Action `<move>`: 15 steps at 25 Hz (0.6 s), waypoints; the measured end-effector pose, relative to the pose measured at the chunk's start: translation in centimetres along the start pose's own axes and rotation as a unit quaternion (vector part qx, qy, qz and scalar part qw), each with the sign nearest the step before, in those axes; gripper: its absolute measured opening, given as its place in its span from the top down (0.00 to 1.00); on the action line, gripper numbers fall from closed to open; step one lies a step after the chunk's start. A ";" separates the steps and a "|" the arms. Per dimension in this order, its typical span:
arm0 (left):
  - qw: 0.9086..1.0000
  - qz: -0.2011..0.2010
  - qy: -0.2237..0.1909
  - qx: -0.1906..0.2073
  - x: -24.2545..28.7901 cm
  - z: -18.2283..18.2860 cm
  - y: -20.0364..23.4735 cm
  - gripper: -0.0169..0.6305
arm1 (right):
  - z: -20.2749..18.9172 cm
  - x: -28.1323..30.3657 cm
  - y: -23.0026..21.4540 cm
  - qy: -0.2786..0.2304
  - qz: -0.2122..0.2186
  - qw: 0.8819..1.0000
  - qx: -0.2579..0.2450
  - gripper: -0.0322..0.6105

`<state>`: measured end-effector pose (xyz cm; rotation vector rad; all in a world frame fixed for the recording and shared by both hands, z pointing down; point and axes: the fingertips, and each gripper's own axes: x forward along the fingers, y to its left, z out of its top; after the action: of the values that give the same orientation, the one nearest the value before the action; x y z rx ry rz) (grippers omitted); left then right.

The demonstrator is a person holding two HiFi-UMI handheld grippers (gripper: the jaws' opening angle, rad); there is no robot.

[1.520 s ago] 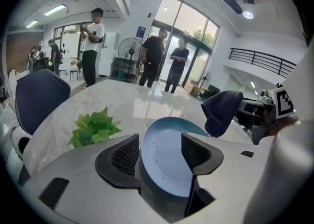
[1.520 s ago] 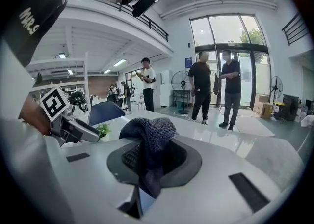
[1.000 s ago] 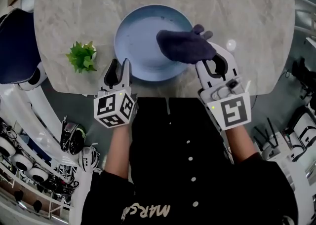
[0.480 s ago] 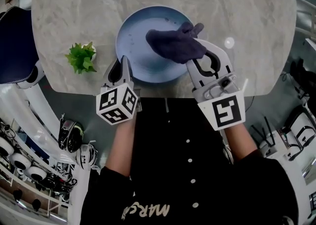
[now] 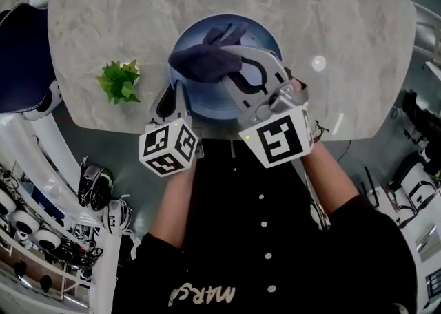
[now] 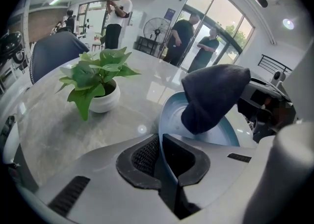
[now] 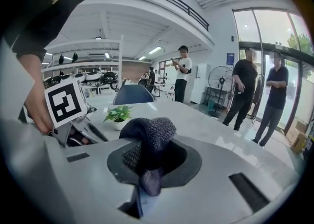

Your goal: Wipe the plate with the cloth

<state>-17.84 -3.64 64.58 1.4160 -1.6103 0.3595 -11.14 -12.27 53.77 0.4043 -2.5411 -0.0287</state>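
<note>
A light blue plate lies on the round marble table near its front edge. My left gripper has just been closing and now pinches the plate's near left rim between its pads. A dark blue cloth hangs bunched from my right gripper, which is shut on it and reaches over the plate from the right. The cloth touches the plate's inside. In the right gripper view the cloth fills the jaws and hides the plate.
A small green plant in a white pot stands left of the plate. A dark blue chair sits at the table's left. Several people stand far off by glass doors. A fan stands there too.
The right gripper has carried the cloth leftward across the plate, from its right rim to its left half. The left gripper's jaws have closed onto the plate's near rim.
</note>
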 end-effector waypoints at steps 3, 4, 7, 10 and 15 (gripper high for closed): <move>1.000 0.001 0.001 -0.001 0.0 0.0 0.0 0.91 | 0.7 2.3 0.4 -0.008 0.018 1.000 -0.021 0.90; 1.000 0.001 0.001 -0.001 0.0 0.0 0.0 0.91 | 0.8 3.0 0.7 -0.008 0.025 0.999 -0.030 0.90; 1.000 0.003 0.001 -0.004 0.0 0.0 0.0 0.91 | 0.0 4.9 1.9 0.005 0.050 0.997 -0.058 0.90; 1.000 0.004 0.001 -0.005 0.0 0.1 -0.1 0.91 | -1.2 6.1 3.1 0.021 0.070 0.994 -0.077 0.90; 1.000 0.005 0.000 0.008 0.0 0.1 -0.1 0.91 | -3.0 7.7 4.8 0.043 0.086 0.991 -0.089 0.90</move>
<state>-17.80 -3.76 64.50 1.4201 -1.6181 0.3806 -17.01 -9.77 60.85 0.1124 -2.4550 -0.1680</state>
